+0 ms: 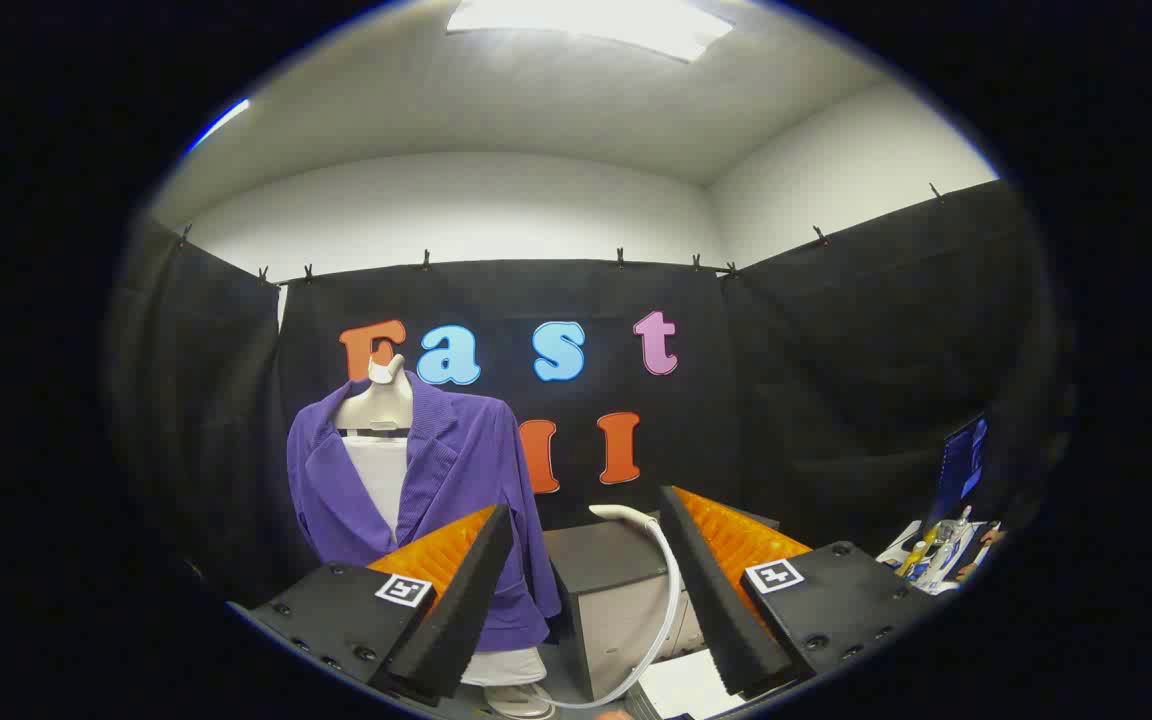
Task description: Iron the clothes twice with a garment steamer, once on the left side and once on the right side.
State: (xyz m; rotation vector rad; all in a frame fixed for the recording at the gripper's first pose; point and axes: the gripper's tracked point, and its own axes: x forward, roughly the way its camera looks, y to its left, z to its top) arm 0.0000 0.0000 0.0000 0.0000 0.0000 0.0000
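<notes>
Hanging on a mannequin (376, 405) beyond the left finger, the purple jacket (466, 470) faces the level, forward-pointing gripper (586, 590). Its fingers stand spread wide, gripping nothing; between them sits a grey box (606, 590) with a curved white hose (666, 590).

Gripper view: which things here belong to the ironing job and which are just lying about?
For the job:
purple jacket on the mannequin
white hose, between the fingers
hand-held gripper, open, holding nothing

Lying about:
grey box
screen
bottles
</notes>
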